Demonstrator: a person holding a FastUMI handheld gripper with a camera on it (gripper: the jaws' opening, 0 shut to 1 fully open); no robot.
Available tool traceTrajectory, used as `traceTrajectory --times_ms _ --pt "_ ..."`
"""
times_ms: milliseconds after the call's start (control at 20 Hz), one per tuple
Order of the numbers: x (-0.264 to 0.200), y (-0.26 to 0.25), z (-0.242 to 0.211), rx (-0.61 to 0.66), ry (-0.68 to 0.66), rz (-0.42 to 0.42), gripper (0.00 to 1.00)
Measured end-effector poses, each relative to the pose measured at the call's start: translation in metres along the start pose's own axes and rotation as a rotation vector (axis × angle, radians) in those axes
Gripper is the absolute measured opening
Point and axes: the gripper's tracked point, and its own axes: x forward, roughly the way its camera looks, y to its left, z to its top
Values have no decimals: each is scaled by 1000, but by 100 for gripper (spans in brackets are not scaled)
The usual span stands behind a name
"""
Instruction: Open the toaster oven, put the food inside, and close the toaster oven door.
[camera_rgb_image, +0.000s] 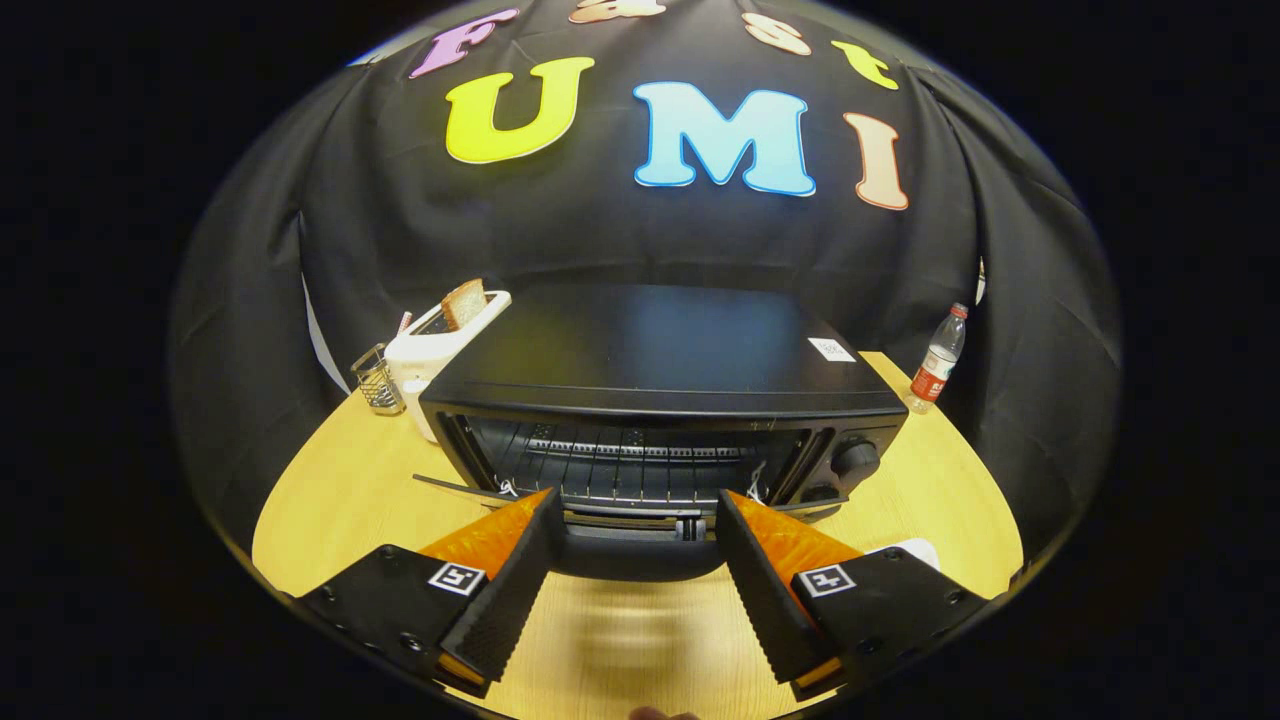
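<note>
Fingers of my gripper (636, 520) are spread wide, holding nothing, their tips just in front of the lowered door (640, 545) of the black toaster oven (665, 400). That oven sits open on the wooden table (330, 490), its wire rack (630, 465) showing inside. A white toaster (440, 345) with a slice of bread (464, 303) stands behind its left corner, beside a wire holder (378, 378). A plastic bottle (936, 360) stands near its right side.
</note>
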Motion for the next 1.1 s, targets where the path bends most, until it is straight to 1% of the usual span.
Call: traceTrajectory --times_ms 150,450,650,800,950,1100 --pt "-4 0 -6 -7 9 2 98" --pt "-18 2 -41 -36 78 15 98" --pt "-23 4 -71 -21 158 42 98" --pt "-21 4 -112 -4 266 69 98" --pt "-15 -8 -143 21 364 57 98" --pt "-22 -20 -156 23 396 54 98"
